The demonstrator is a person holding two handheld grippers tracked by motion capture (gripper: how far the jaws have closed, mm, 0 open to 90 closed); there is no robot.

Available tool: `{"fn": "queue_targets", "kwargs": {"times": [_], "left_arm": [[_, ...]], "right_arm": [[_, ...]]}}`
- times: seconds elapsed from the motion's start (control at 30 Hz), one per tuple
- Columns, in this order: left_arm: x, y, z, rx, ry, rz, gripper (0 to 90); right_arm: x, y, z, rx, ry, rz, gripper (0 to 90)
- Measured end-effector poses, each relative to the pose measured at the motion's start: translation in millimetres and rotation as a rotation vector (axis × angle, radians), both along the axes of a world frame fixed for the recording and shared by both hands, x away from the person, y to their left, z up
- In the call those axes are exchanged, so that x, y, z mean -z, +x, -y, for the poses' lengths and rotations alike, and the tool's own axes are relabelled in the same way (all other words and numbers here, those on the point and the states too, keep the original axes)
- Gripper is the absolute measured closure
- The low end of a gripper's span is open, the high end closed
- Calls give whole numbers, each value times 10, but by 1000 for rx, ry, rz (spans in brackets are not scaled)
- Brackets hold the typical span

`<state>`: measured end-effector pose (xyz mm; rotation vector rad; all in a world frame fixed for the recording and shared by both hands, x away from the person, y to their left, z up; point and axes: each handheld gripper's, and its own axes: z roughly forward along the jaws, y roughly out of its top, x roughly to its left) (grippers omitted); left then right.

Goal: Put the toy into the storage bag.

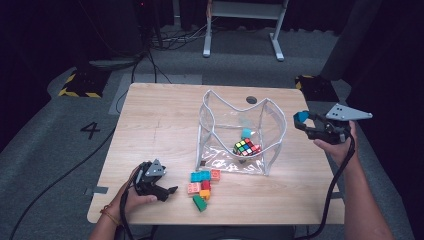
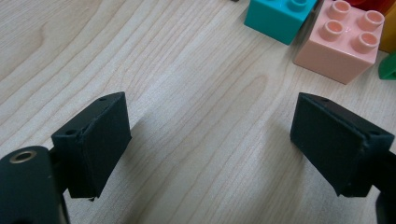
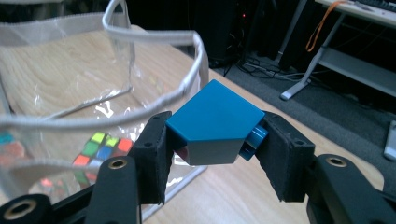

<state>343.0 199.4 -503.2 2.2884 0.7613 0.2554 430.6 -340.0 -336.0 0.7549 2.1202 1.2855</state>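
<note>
So this looks like a "pack the toys into the clear bag" job, and I'd say it's somewhere around the middle. The right tongs (image 3: 212, 154) are clamped on a blue building block (image 3: 212, 123), held up in the air just outside the right rim of the clear plastic bag (image 1: 272, 130), not over the opening yet. Already inside the bag: a Rubik's cube (image 1: 247, 147) on the bottom and a small teal block (image 1: 246, 133) behind it. Still waiting on the wooden surface (image 1: 160, 125), in front of the bag, is a little pile of blocks (image 1: 202, 186): teal, pink, red, orange and green ones, all touching or nearly so. So my guess is one drop coming up, then five or so more pieces to go.

The left tongs (image 1: 167, 192) sit low on the surface just left of that pile, jaws spread wide with nothing between them.

View differences: the high view gives the whole layout, bag, pile and both hands. The right gripper view is where you really see the grip: the pads squeeze the block's sides, and the cube shows through the plastic below. The left gripper view gets the close look at the teal block (image 2: 280, 16) and pink four-stud block (image 2: 343, 39) just ahead of the open jaws, plus bare wood grain.
</note>
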Motion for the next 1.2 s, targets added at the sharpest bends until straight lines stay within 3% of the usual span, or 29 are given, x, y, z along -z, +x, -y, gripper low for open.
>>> {"fn": "queue_targets", "kwargs": {"times": [0.1, 0.2, 0.43, 0.87, 1.2], "left_arm": [[0, 0, 0, 0, 0, 0, 123], [-1, 0, -1, 1, 1, 0, 123], [0, 0, 0, 0, 0, 0, 123], [0, 0, 0, 0, 0, 0, 123], [0, 1, 0, 0, 0, 0, 123]], "right_arm": [[-100, 42, -55, -6, -5, 16, 477], [-183, 76, -113, -23, 39, 6, 477], [-304, 159, -369, -73, 17, 12, 477], [-281, 197, -810, -222, -12, -15, 477], [-235, 228, -1157, -305, -110, -31, 477]]}}
